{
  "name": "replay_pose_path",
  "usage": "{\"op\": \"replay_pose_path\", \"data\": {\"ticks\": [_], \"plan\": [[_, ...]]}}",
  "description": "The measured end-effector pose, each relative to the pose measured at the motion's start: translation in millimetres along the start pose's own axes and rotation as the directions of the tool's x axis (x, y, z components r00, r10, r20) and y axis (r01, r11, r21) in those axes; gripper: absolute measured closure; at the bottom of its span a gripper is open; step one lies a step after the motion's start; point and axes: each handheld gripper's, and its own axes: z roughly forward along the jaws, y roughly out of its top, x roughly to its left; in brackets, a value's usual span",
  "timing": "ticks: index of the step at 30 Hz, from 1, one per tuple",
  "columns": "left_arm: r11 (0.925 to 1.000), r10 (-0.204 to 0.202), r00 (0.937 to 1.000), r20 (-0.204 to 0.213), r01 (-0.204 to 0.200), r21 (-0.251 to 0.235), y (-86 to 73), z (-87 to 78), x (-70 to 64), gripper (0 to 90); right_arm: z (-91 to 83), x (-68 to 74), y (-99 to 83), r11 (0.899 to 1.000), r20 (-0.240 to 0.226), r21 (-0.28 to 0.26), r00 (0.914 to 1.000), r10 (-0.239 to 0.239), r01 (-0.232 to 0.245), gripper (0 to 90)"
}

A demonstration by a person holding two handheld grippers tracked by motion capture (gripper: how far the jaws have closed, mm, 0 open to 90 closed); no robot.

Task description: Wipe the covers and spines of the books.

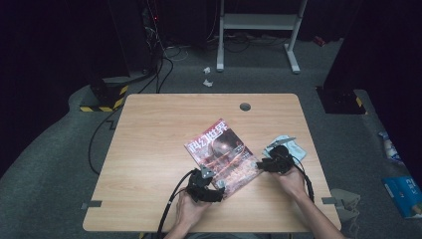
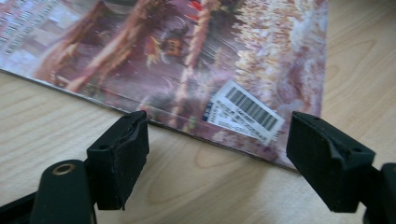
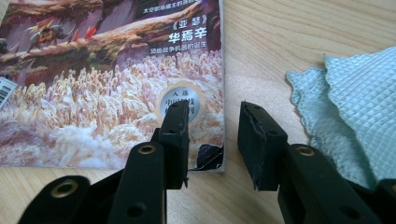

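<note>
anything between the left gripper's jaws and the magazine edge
No, just bare table. In the left gripper view the open left gripper sits just short of the magazine edge.

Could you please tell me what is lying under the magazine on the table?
The magazine lies flat on the wooden table. Bare wood shows along its edges. The pale green cloth lies beside it, not beneath. Anything under its middle is covered.

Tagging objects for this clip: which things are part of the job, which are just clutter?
In the job:
- magazine, flat on the table
- left gripper, jaws wide open at its near edge
- right gripper, jaws part open, astride its corner

Lying about:
- light blue cloth beside the magazine
- grommet hole in the table
- paper scraps on the floor
</note>
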Motion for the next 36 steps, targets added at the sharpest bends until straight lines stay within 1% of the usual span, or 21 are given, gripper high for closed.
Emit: {"op": "replay_pose_path", "data": {"ticks": [2,4,5,9,11,12,16,20,21,22,23,24,26,27,28,29,30,32,33,36], "plan": [[1.0000,-0.001,1.0000,0.005,0.001,0.006,-1.2,0.8,-3.8,21.0,0.2,1.8,-1.8,1.000,0.007,-0.011,0.9999,-0.011,0.011,65.0],[0.9999,0.005,0.9999,0.011,-0.005,0.014,-2.7,1.8,-7.5,20.9,0.0,2.8,-3.0,1.000,0.000,-0.008,1.0000,-0.008,0.008,65.2],[0.9998,0.006,0.9999,0.010,-0.006,0.019,-3.3,2.6,-9.2,20.8,0.2,2.7,-4.0,1.000,0.003,-0.016,1.0000,-0.004,0.004,65.3],[0.9997,0.007,0.9999,0.015,-0.007,0.022,-3.9,3.7,-13.4,20.2,0.3,1.9,-6.4,1.000,-0.013,-0.024,0.9998,0.015,-0.016,66.8],[0.9996,0.014,0.9999,0.006,-0.014,0.024,-3.7,4.2,-15.3,20.2,0.4,2.4,-6.8,1.000,-0.013,-0.027,0.9999,0.010,-0.010,67.8],[0.9994,0.025,0.9997,0.000,-0.025,0.025,-4.0,4.5,-17.1,20.2,0.3,2.8,-6.9,1.000,-0.014,-0.026,0.9999,0.007,-0.007,67.9],[0.9985,0.045,0.9990,-0.006,-0.045,0.030,-4.5,4.7,-22.4,20.2,0.5,4.1,-8.6,0.999,-0.018,-0.034,0.9998,0.002,-0.003,67.9],[0.9984,0.048,0.9988,-0.012,-0.047,0.031,-4.7,5.1,-23.9,20.5,0.1,6.8,-8.5,1.000,-0.014,-0.026,0.9999,-0.005,0.004,68.1],[0.9982,0.051,0.9984,-0.025,-0.050,0.032,-4.8,5.1,-23.5,21.4,0.0,7.8,-8.6,1.000,-0.011,-0.026,0.9999,-0.013,0.013,68.0],[0.9978,0.060,0.9975,-0.038,-0.059,0.030,-4.9,5.0,-22.6,22.3,0.0,8.3,-8.6,1.000,-0.009,-0.025,0.9998,-0.020,0.019,68.0],[0.9979,0.059,0.9972,-0.045,-0.058,0.030,-5.2,4.9,-21.4,23.3,-0.3,9.8,-8.6,1.000,-0.012,-0.021,0.9998,-0.014,0.014,68.0],[0.9981,0.055,0.9976,-0.043,-0.054,0.030,-5.1,4.9,-20.0,23.4,-0.2,10.3,-8.7,1.000,-0.013,-0.020,0.9996,-0.024,0.024,68.0],[0.9985,0.048,0.9978,-0.046,-0.047,0.030,-4.3,4.2,-13.6,23.5,0.0,13.2,-9.1,1.000,-0.020,-0.016,0.9995,-0.023,0.023,67.9],[0.9988,0.038,0.9982,-0.047,-0.037,0.032,-4.3,4.0,-12.5,23.4,-0.1,15.0,-9.1,0.999,-0.015,-0.014,0.9992,-0.037,0.037,67.8],[0.9986,0.041,0.9979,-0.049,-0.039,0.035,-4.1,3.7,-10.6,23.4,0.2,16.0,-9.0,0.998,-0.012,-0.016,0.9985,-0.053,0.052,67.7],[0.9988,0.037,0.9978,-0.055,-0.035,0.033,-4.3,3.5,-7.9,23.5,0.1,18.3,-9.1,0.999,-0.009,-0.013,0.9988,-0.049,0.049,67.6],[0.9986,0.039,0.9976,-0.057,-0.037,0.037,-4.3,2.8,-5.7,23.5,0.2,20.4,-9.1,0.998,-0.008,-0.010,0.9984,-0.056,0.056,67.4],[0.9990,0.030,0.9977,-0.060,-0.028,0.033,-4.7,1.6,0.4,24.4,0.9,22.6,-9.4,0.998,-0.008,-0.015,0.9981,-0.061,0.061,67.0],[0.9990,0.031,0.9976,-0.062,-0.029,0.034,-4.7,0.8,3.8,25.4,1.3,23.4,-10.2,0.998,-0.014,-0.019,0.9983,-0.056,0.056,66.9],[0.9995,0.008,0.9979,-0.063,-0.006,0.030,-4.4,-0.5,13.8,27.4,2.4,25.2,-11.6,0.999,-0.029,-0.027,0.9987,-0.043,0.042,66.9]]}}
